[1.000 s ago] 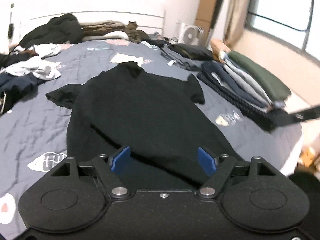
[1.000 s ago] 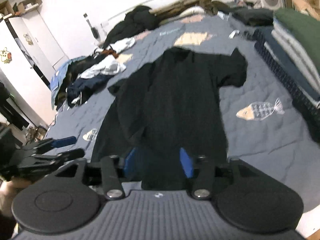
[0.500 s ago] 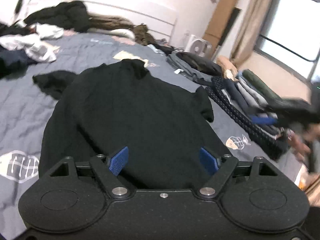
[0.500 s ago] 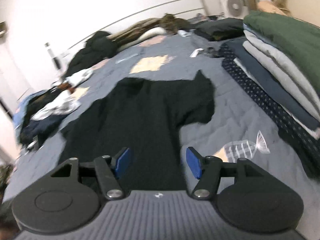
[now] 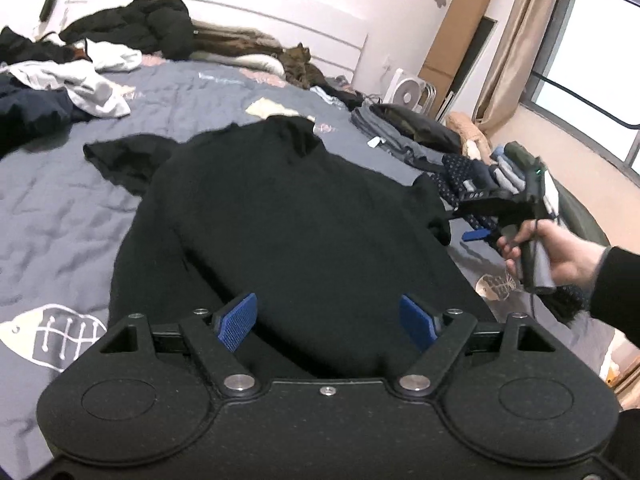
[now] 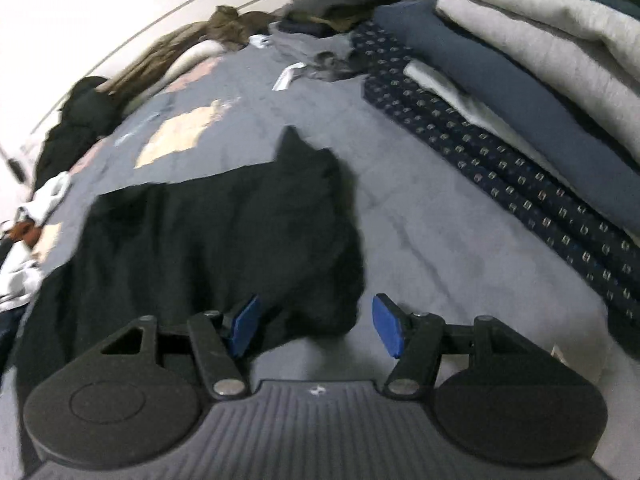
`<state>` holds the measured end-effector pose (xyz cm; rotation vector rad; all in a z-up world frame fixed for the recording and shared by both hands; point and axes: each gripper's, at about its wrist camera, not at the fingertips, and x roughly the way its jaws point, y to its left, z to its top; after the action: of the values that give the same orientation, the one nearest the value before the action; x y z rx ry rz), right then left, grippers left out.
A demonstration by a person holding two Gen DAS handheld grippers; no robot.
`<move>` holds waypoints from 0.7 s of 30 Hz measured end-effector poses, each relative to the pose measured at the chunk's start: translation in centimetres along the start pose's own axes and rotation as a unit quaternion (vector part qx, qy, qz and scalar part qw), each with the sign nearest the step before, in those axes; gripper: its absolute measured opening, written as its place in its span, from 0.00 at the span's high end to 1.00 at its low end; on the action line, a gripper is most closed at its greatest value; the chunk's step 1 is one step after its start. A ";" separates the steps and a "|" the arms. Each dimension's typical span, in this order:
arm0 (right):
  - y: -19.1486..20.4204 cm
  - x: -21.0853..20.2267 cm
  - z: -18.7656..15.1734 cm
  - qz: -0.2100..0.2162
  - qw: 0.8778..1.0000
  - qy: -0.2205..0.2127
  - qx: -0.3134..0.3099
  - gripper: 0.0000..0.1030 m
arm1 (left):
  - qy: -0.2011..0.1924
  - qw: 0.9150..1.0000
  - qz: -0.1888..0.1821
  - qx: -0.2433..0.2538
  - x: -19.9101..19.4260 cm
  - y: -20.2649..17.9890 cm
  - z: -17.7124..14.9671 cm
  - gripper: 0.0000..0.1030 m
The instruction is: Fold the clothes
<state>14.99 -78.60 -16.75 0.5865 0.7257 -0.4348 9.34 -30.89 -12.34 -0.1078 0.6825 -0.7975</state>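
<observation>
On the grey-blue quilted bedspread [image 5: 60,208] the black short-sleeved knit top [image 5: 304,220] lies flat; my left claw [image 5: 328,322] gapes wide over its hem, my right claw [image 6: 316,326], jaws just widened and empty, over its sleeve [image 6: 312,208]

Ahead of my right tongs [image 6: 316,330] lies a bare strip of grey quilt [image 6: 432,240], open between the black shirt's sleeve [image 6: 320,216] on the left and the stack of folded clothes [image 6: 520,100] walling the right. Left of my left tongs [image 5: 328,322] the quilt runs clear until the loose clothes heap [image 5: 60,88].
</observation>
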 end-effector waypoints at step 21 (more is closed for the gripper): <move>5.9 -0.6 -1.0 0.055 0.990 -0.001 -0.127 0.93 | -0.012 0.999 0.038 -0.028 -0.7 2.7 1.3 0.25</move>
<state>17.35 -73.34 -14.88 0.3843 0.7290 -0.2350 11.41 -28.70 -11.86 -0.1415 0.6836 -0.7029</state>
